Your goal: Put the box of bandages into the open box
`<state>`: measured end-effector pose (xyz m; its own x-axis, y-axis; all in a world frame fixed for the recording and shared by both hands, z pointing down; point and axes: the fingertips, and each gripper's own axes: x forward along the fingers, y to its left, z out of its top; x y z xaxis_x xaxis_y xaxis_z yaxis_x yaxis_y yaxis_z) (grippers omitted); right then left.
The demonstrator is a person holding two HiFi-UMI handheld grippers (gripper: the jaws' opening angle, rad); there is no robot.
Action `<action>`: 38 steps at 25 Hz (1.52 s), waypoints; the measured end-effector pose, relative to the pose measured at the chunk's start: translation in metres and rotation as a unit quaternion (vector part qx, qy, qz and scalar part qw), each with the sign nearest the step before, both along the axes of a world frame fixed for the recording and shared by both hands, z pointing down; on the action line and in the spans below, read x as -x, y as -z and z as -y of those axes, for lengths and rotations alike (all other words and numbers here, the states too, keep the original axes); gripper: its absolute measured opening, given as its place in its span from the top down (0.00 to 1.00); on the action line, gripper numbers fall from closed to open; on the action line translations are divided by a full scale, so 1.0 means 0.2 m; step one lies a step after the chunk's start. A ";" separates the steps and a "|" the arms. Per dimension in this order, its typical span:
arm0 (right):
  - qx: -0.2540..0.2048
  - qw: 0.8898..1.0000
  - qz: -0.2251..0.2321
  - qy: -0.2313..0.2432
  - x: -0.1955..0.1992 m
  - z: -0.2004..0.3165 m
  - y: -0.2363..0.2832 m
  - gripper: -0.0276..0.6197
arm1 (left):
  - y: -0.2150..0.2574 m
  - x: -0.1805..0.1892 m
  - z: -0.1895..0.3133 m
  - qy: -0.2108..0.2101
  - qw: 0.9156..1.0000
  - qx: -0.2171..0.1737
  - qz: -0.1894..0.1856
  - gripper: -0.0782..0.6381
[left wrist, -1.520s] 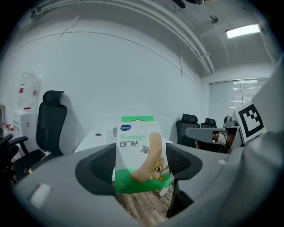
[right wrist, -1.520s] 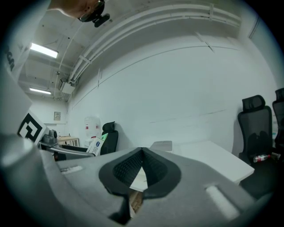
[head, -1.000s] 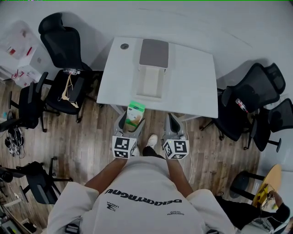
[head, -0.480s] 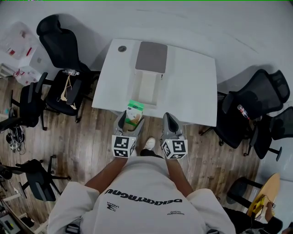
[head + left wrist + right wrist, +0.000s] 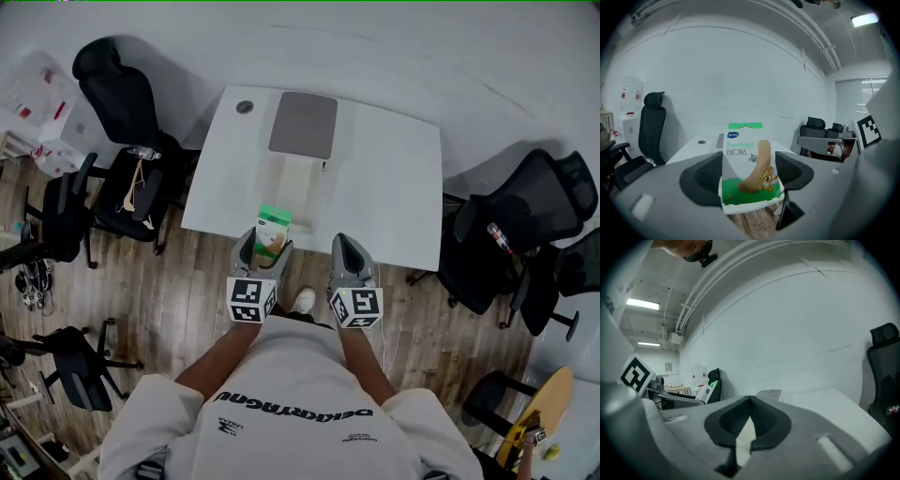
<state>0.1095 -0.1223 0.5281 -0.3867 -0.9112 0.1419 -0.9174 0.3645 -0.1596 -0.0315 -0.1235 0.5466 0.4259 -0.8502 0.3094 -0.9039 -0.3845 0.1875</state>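
Note:
The bandage box [image 5: 274, 230] is a flat green and white pack with a cartoon print. My left gripper [image 5: 263, 246] is shut on it, and it stands upright between the pads in the left gripper view [image 5: 749, 164], right at the near edge of the white table [image 5: 394, 187]. The open box [image 5: 294, 183], white with its grey lid [image 5: 303, 124] folded back, lies on the table just beyond the pack. My right gripper [image 5: 349, 255] is alongside, to the right, at the same table edge. Its jaws meet at the tips [image 5: 750, 401] with nothing between them.
Black office chairs stand left of the table [image 5: 131, 178] and right of it [image 5: 525, 216]. A round cable hole [image 5: 245, 107] marks the table's far left corner. White storage bins [image 5: 37, 103] sit at the far left. Wooden floor lies under me.
The table and open box have come closer in the head view. Both grippers, once over the floor short of the table, now reach its near edge. The bandage box stays held.

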 end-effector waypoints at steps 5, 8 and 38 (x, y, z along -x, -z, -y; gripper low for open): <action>0.006 1.000 -0.001 0.001 -0.01 0.05 -0.03 0.96 | -0.02 -0.02 0.07 -0.003 1.000 0.006 0.003 0.38; 0.009 1.000 -0.003 -0.003 -0.01 0.10 -0.04 0.96 | -0.03 -0.03 0.12 -0.009 1.000 0.010 -0.005 0.38; 0.020 1.000 -0.002 -0.019 0.04 0.36 -0.09 0.96 | -0.23 -0.09 0.47 -0.035 0.997 0.072 0.005 0.38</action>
<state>0.1025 -0.1936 0.5470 -0.3518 -0.9184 0.1809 -0.9310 0.3231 -0.1698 -0.0135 -0.2170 0.5917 0.4786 -0.7648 0.4312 -0.8780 -0.4160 0.2367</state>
